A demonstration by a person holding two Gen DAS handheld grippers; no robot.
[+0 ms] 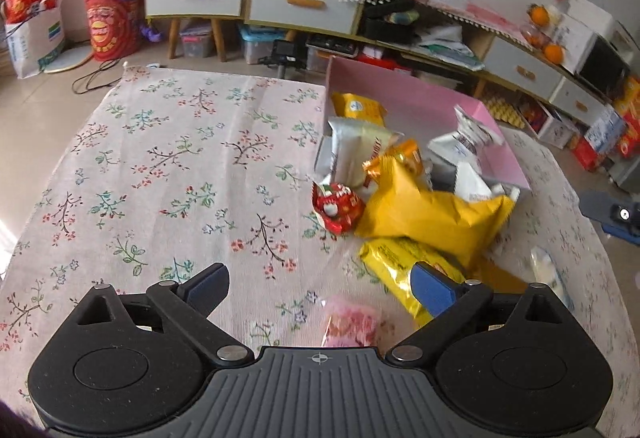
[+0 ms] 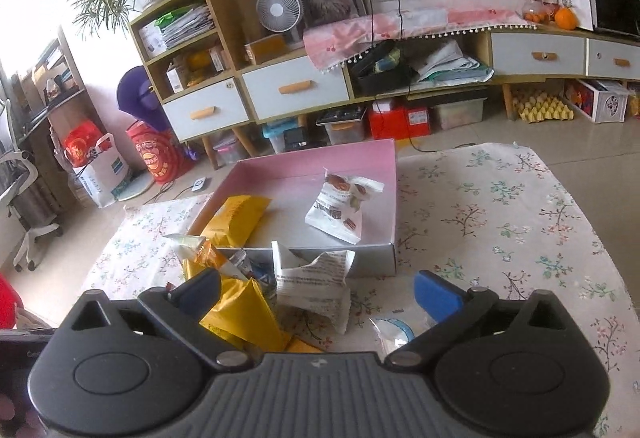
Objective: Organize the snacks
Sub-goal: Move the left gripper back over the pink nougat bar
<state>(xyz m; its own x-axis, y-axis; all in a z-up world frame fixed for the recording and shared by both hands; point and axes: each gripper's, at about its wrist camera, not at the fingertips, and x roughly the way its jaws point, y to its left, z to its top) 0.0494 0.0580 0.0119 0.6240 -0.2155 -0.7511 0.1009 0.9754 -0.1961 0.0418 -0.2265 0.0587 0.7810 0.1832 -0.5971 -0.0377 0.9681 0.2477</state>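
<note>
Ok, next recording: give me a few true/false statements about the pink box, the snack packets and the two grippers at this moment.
1. The shallow pink cardboard box holds a white printed snack packet. True.
2. The left gripper is clamped on the small red snack packet. False: its jaws are open and empty; the packet lies on the floral tablecloth.
3. The right gripper is open, holding nothing. True.
4. The pink box is empty. False: a yellow packet lies inside too.

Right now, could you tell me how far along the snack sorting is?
Done: a yellow pack and a white pack lie in the pink box. In hand: nothing; left gripper and right gripper are open. Left: the yellow bag, red packet and others outside.
</note>
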